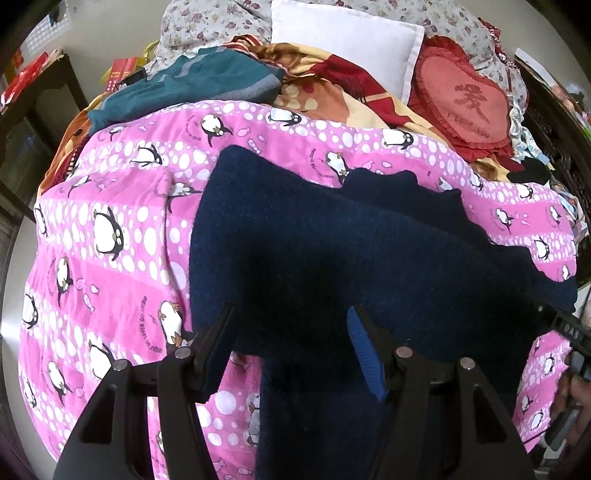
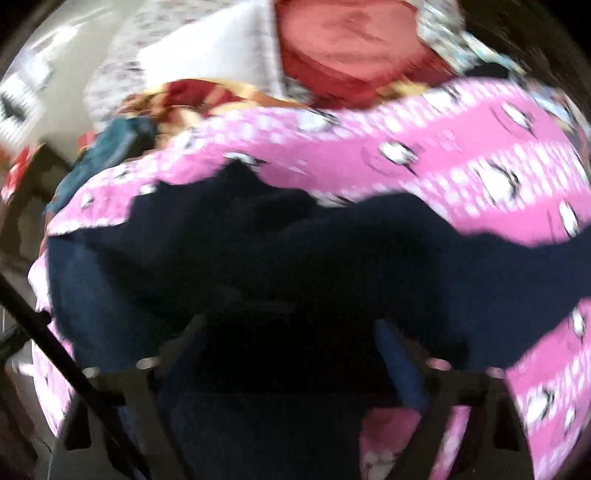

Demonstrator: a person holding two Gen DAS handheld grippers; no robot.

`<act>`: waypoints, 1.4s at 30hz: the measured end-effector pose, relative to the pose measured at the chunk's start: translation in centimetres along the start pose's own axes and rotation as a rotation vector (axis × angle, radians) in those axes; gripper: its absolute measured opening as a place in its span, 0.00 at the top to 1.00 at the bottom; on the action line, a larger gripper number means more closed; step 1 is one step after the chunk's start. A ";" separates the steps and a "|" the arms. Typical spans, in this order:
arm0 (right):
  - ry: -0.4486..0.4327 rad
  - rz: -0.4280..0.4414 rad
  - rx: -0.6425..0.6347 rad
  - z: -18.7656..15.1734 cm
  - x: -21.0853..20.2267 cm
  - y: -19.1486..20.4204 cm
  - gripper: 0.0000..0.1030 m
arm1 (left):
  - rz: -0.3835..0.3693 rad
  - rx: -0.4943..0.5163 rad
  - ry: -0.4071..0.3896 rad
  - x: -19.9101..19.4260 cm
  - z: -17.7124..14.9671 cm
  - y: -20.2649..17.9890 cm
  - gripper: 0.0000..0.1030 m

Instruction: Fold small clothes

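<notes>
A dark navy knitted garment point(image 1: 314, 236) lies on a pink penguin-print blanket point(image 1: 110, 221). My left gripper point(image 1: 291, 332) is open, its fingers spread wide, and a raised fold of the navy cloth hangs between them. In the blurred right wrist view the same navy garment point(image 2: 258, 258) fills the middle over the pink blanket point(image 2: 480, 155). My right gripper point(image 2: 291, 350) sits low against the cloth; its fingers look spread, but blur and dark fabric hide whether they grip. Part of the right gripper shows at the right edge of the left wrist view point(image 1: 569, 328).
Behind the blanket lie a teal garment point(image 1: 192, 85), a white pillow point(image 1: 343, 40), a red heart-shaped cushion point(image 1: 465, 107) and a floral quilt point(image 1: 221, 22). Dark furniture point(image 1: 33, 122) stands at the left. The bed edge drops off at the left and right.
</notes>
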State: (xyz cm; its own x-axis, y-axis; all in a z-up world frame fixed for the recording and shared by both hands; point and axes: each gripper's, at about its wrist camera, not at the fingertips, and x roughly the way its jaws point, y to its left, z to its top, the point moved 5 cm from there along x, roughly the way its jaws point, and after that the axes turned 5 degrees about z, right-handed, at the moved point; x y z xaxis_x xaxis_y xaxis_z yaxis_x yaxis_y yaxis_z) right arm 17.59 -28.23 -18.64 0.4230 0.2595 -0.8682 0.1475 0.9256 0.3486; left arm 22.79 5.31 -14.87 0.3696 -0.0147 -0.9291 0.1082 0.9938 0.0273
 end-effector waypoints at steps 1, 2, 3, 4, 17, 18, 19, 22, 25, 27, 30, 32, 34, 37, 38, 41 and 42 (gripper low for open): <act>0.010 0.024 0.017 0.1 -0.1 0.1 0.82 | 0.002 0.000 0.000 0.0 0.1 0.0 0.42; 0.006 0.035 0.016 0.4 -0.4 0.4 0.85 | 0.003 -0.001 -0.001 -0.1 0.2 0.0 0.42; -0.005 0.042 -0.003 0.9 -1.0 0.8 0.87 | 0.003 -0.005 -0.004 -0.2 0.4 0.1 0.42; -0.023 0.041 -0.020 1.5 -1.6 1.3 0.87 | 0.003 -0.007 -0.008 -0.3 0.6 0.1 0.42; 0.012 -0.076 0.101 5.8 1.4 -3.5 0.86 | 0.043 0.000 -0.005 2.1 2.4 -0.7 0.42; 0.015 -0.090 0.108 5.7 1.5 -4.0 0.79 | 0.051 0.002 -0.002 2.3 2.5 -0.7 0.42; -0.005 -0.117 0.130 5.7 0.9 -4.8 0.74 | 0.060 0.004 0.002 2.4 2.5 -0.5 0.42; -0.089 -0.175 0.184 5.9 -2.1 -6.5 0.61 | 0.052 -0.001 -0.013 1.9 2.9 -0.1 0.42; -0.100 -0.106 0.200 5.2 -4.0 -6.3 0.60 | 0.065 0.014 -0.027 1.7 3.2 0.0 0.42; -0.077 -0.098 0.171 4.4 -3.9 -5.2 0.60 | 0.072 0.013 -0.016 2.2 3.3 0.1 0.42; -0.058 -0.037 0.117 3.1 -2.6 -2.6 0.59 | 0.081 0.003 0.004 3.3 3.1 0.2 0.42; -0.040 -0.052 0.067 2.8 -1.0 -1.6 0.53 | 0.093 0.007 0.022 4.2 2.8 0.2 0.42; 0.038 -0.090 0.052 2.1 1.4 -1.9 0.48 | 0.095 0.012 0.030 4.7 2.6 0.1 0.41; 0.093 -0.078 0.111 1.5 0.9 -2.7 0.47 | 0.088 0.020 0.032 4.1 2.5 0.0 0.41; 0.095 -0.064 0.115 1.5 0.1 -2.6 0.47 | 0.080 0.020 0.032 3.8 2.5 -0.2 0.41; 0.011 -0.050 0.123 2.4 -2.7 -2.9 0.47 | 0.041 0.023 -0.004 2.2 2.7 -1.0 0.41; -0.019 -0.066 0.124 3.1 -3.5 -3.4 0.47 | 0.031 0.029 -0.014 1.8 2.8 -1.5 0.41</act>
State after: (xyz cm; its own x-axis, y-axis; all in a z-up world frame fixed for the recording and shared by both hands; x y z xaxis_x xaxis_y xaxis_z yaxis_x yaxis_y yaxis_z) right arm 18.36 -33.13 -15.73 0.4253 0.1931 -0.8842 0.2843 0.8990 0.3331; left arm 25.86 3.50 -15.56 0.3858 0.0146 -0.9225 0.1227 0.9902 0.0670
